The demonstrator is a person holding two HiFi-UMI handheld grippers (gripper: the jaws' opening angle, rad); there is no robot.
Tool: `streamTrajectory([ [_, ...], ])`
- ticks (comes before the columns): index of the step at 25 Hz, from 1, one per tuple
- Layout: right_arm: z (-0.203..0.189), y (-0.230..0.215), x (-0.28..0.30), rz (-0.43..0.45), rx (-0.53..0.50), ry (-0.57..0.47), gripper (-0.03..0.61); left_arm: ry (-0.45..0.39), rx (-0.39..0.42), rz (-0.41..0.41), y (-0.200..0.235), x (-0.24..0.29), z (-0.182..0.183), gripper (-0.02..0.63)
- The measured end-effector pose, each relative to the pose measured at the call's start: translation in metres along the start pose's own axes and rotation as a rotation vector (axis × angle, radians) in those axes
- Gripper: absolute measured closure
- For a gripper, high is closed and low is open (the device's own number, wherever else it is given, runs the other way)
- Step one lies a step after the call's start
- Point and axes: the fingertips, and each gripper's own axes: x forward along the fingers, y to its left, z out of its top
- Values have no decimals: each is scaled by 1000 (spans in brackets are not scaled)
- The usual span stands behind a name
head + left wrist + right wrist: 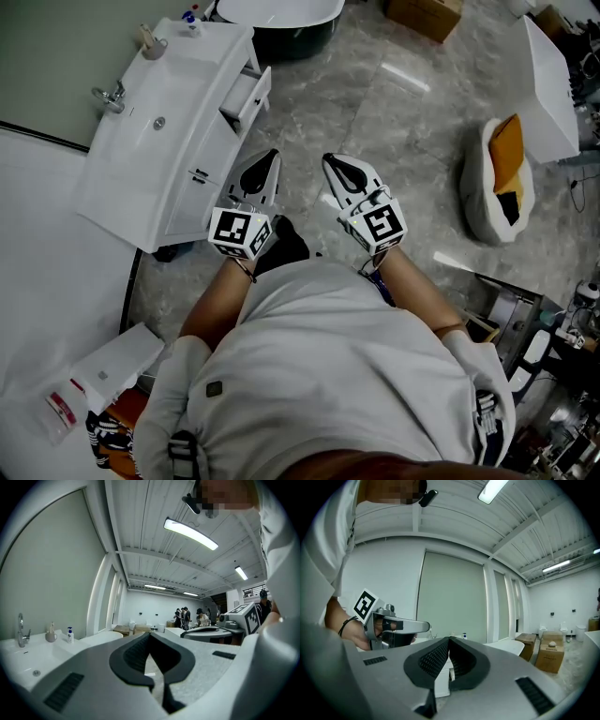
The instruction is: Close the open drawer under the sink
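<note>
The white sink vanity (141, 178) stands at the upper left of the head view. Its upper drawer (247, 96) is pulled out toward the marble floor. My left gripper (273, 153) is shut and empty, a little below the drawer and apart from it. My right gripper (328, 159) hovers beside it over the floor, also shut with nothing in it. The left gripper view has the left gripper (150, 633) with tips together, the basin and faucet (21, 630) to its left. In the right gripper view, the right gripper (449, 639) points at the vanity's white front (440, 684).
A soap bottle (191, 19) and a cup (150, 39) stand on the sink top. A bathtub (277, 17) and a cardboard box (427, 14) lie beyond. A white bag with orange contents (502, 178) sits right. Several people (187, 616) stand far off.
</note>
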Motion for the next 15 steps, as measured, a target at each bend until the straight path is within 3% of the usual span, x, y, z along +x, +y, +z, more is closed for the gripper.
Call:
streamTrajectory([
  [8,8,-11,96,47,10,-1,554,7,-5,4,83,28,9,605],
  [15,-5,-18,144,92,14,50,554,28,-31,47,131,41,-4,606],
])
